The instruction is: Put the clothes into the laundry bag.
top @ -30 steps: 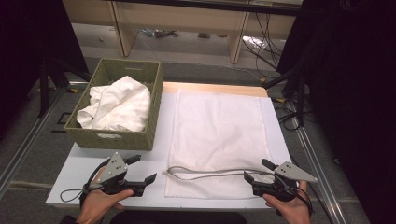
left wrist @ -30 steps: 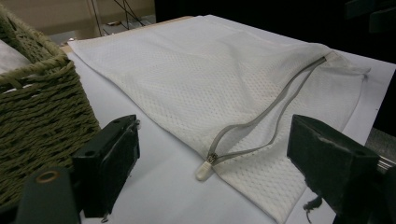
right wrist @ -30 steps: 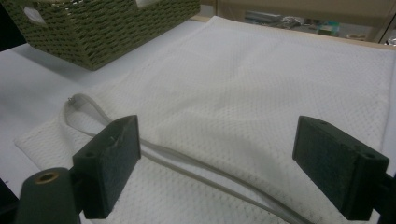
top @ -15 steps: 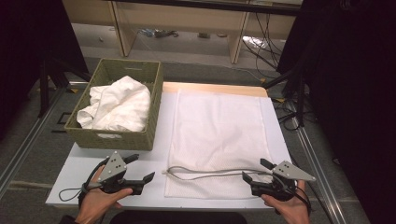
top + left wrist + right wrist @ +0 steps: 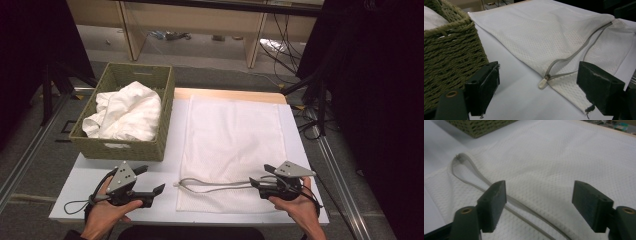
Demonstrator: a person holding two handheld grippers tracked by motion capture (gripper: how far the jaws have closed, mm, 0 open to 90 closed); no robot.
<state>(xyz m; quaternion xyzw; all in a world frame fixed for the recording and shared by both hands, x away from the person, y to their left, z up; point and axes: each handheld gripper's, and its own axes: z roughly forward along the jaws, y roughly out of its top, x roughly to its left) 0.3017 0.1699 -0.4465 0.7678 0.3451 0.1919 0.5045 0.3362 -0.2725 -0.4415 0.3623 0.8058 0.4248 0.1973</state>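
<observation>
A white mesh bag point(image 5: 232, 135) lies flat on the white table point(image 5: 90, 172). Its grey zipper point(image 5: 215, 185) gapes open along the near edge, with the pull point(image 5: 176, 184) at its left end. My left gripper point(image 5: 152, 179) rests left of the bag, open, with the pull point(image 5: 543, 83) just ahead of its jaws. My right gripper point(image 5: 259, 175) hovers over the bag's near right part, at the zipper's right end. Its jaws have just been closing a little and still stand wide apart, with mesh point(image 5: 554, 155) and zipper tape point(image 5: 474, 172) beneath them and nothing pinched.
A green woven basket point(image 5: 120, 150) holding a crumpled white cloth point(image 5: 127, 112) stands at the table's left, close beside the left gripper point(image 5: 539, 75). Shelving and cables lie on the floor beyond the table. Bare tabletop runs between basket and bag.
My right gripper has slid left and slightly forward onto the bag near the zipper's right end, and its jaws have narrowed a little. The left gripper has stayed put.
</observation>
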